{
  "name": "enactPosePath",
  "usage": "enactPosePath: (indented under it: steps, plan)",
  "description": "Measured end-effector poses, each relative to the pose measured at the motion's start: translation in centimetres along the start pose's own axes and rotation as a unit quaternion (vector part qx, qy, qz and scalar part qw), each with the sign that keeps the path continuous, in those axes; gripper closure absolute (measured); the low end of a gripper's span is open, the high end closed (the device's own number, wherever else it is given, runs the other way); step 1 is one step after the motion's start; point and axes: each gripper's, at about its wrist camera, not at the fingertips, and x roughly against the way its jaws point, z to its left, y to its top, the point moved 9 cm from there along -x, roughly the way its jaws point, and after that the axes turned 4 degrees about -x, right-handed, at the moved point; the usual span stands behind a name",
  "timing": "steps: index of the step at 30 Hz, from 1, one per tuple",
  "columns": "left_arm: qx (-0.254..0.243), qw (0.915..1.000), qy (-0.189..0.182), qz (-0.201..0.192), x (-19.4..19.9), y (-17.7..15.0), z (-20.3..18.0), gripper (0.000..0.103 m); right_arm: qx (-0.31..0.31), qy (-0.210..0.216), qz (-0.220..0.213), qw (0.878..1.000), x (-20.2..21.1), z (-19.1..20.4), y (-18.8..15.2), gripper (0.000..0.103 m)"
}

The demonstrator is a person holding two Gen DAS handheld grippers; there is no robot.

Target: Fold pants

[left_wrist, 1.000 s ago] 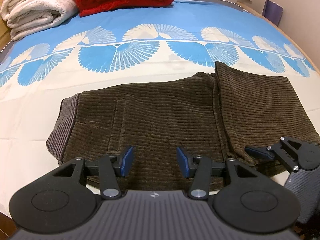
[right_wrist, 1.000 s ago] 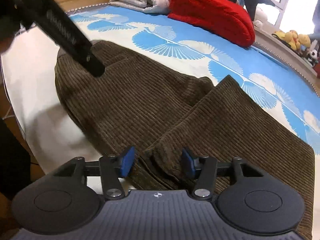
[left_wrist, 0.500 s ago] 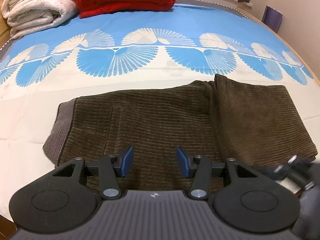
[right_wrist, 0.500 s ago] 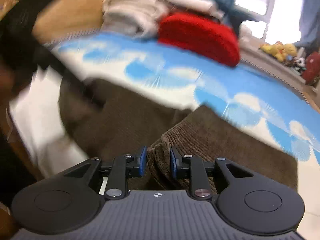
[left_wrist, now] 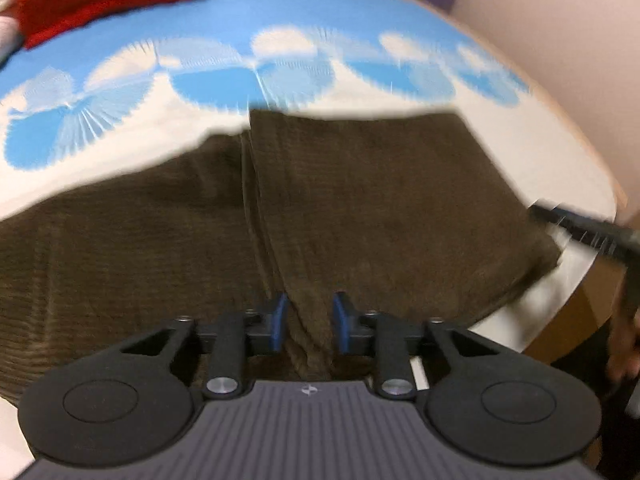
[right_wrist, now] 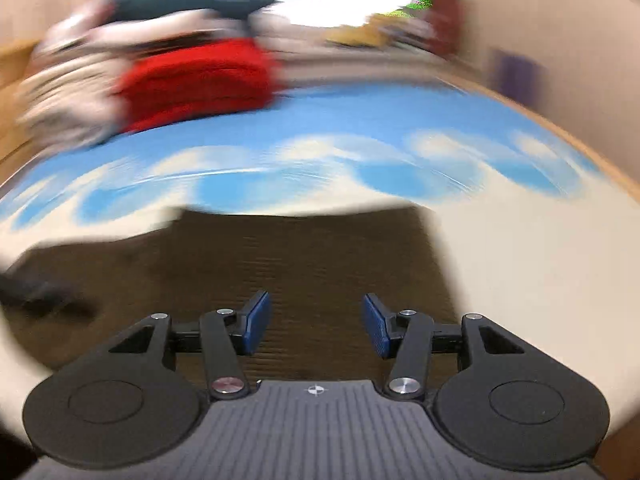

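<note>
The brown corduroy pants [left_wrist: 360, 200] lie folded on the bed, a folded-over layer on the right half with its edge running down the middle. My left gripper [left_wrist: 308, 322] has its blue pads either side of that folded edge at the near side, narrowed on the cloth. In the right wrist view the pants [right_wrist: 280, 256] lie under my right gripper [right_wrist: 316, 326], which is wide open and empty above the cloth. The right gripper shows blurred at the right edge of the left wrist view [left_wrist: 592, 232].
The bed sheet [left_wrist: 280, 12] is blue and white with fan patterns. A red blanket [right_wrist: 200, 80] and pale folded bedding [right_wrist: 60, 92] lie at the far left. The bed's wooden right edge [left_wrist: 580, 308] and a wall [left_wrist: 560, 20] are close.
My left gripper moved right to the folded edge and closed on it. My right gripper let go of the pants, opened wide and swung right. Both views are blurred by motion.
</note>
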Motion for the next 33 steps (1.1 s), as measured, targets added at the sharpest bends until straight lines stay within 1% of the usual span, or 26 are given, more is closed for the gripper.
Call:
enactPosePath:
  steps: [2,3,5,6,7,8,10,11,13,15,17,18,19,20,21,22,23,24,26,27,28,30,32,33]
  plan:
    - [-0.007,0.998,0.021,0.06,-2.3,-1.8,0.5,0.078,-0.021,-0.036,0.012,0.999,-0.6,-3.4,-0.8,0.05]
    - [-0.004,0.9976,0.026,0.064,-2.6,-1.9,0.8,0.078,-0.024,-0.042,0.028,0.998,-1.0,-4.4,-1.5,0.05]
    - [0.006,0.9975,0.024,0.066,-2.1,-0.8,1.0,0.078,-0.032,-0.031,0.088,0.995,-2.6,-5.8,-3.5,0.049]
    - [0.014,0.9983,0.026,0.051,-1.4,0.2,1.2,0.078,-0.053,-0.021,0.098,0.994,-2.9,-6.5,-4.1,0.048]
    - [0.02,0.9989,0.035,0.024,-0.5,1.6,1.5,0.078,-0.072,-0.013,0.096,0.993,-2.8,-6.9,-4.1,0.045]
    - [0.022,0.9988,0.043,-0.006,0.2,3.3,1.8,0.077,-0.085,-0.006,0.095,0.992,-2.7,-7.3,-4.1,0.044]
    - [0.029,0.9969,0.051,-0.053,0.9,6.4,2.4,0.077,-0.09,0.003,0.095,0.991,-2.8,-7.4,-4.0,0.044]
    - [0.035,0.9958,0.051,-0.068,0.8,7.9,2.8,0.077,-0.093,0.005,0.097,0.991,-2.9,-7.6,-4.1,0.044]
    - [0.049,0.9948,0.042,-0.079,-0.4,9.9,3.0,0.077,-0.112,0.012,0.105,0.988,-3.1,-7.8,-4.5,0.044]
    - [0.061,0.9942,0.038,-0.08,-2.2,10.7,3.4,0.078,-0.127,0.017,0.112,0.985,-4.1,-7.9,-4.2,0.044]
    - [0.062,0.9945,0.049,-0.068,-4.7,10.5,3.9,0.079,-0.137,0.023,0.117,0.983,-4.0,-8.1,-4.1,0.046]
    - [0.064,0.9951,0.057,-0.048,-6.2,9.9,4.5,0.08,-0.138,0.028,0.118,0.983,-4.0,-8.1,-3.9,0.052]
    - [0.069,0.9952,0.065,-0.025,-7.6,9.2,5.0,0.079,-0.135,0.032,0.118,0.983,-3.9,-7.9,-3.9,0.055]
    - [0.077,0.9946,0.066,-0.018,-8.4,8.8,5.5,0.077,-0.129,0.031,0.116,0.984,-4.0,-7.8,-3.8,0.057]
    - [0.086,0.9938,0.068,-0.021,-8.4,8.9,5.6,0.075,-0.124,0.033,0.113,0.985,-3.9,-7.7,-3.7,0.063]
    - [0.089,0.9932,0.072,-0.02,-8.0,9.1,5.5,0.075,-0.121,0.037,0.109,0.986,-3.7,-7.5,-3.5,0.067]
    - [0.088,0.9927,0.078,-0.027,-7.0,9.4,5.1,0.076,-0.117,0.04,0.103,0.987,-3.5,-7.4,-3.4,0.069]
    - [0.086,0.9926,0.076,-0.041,-5.8,9.6,4.9,0.076,-0.112,0.042,0.098,0.988,-3.3,-7.2,-3.3,0.071]
    - [0.083,0.9931,0.056,-0.062,-3.6,9.4,4.0,0.076,-0.106,0.048,0.081,0.99,-2.6,-7.0,-2.8,0.074]
    - [0.082,0.9935,0.05,-0.062,-2.8,9.0,3.6,0.076,-0.1,0.051,0.07,0.991,-2.3,-6.7,-2.4,0.074]
    - [0.08,0.9943,0.047,-0.053,-2.6,8.5,3.2,0.076,-0.093,0.053,0.061,0.992,-2.0,-6.4,-2.1,0.075]
    - [0.072,0.996,0.049,-0.02,-2.9,6.9,2.7,0.076,-0.08,0.055,0.05,0.994,-1.4,-6.0,-1.8,0.075]
    - [0.066,0.9967,0.047,0.004,-2.5,5.4,2.5,0.076,-0.079,0.047,0.059,0.994,-1.7,-6.0,-2.0,0.074]
    - [0.068,0.9967,0.043,0.011,-2.1,4.7,2.5,0.076,-0.085,0.042,0.067,0.993,-1.9,-6.3,-2.1,0.071]
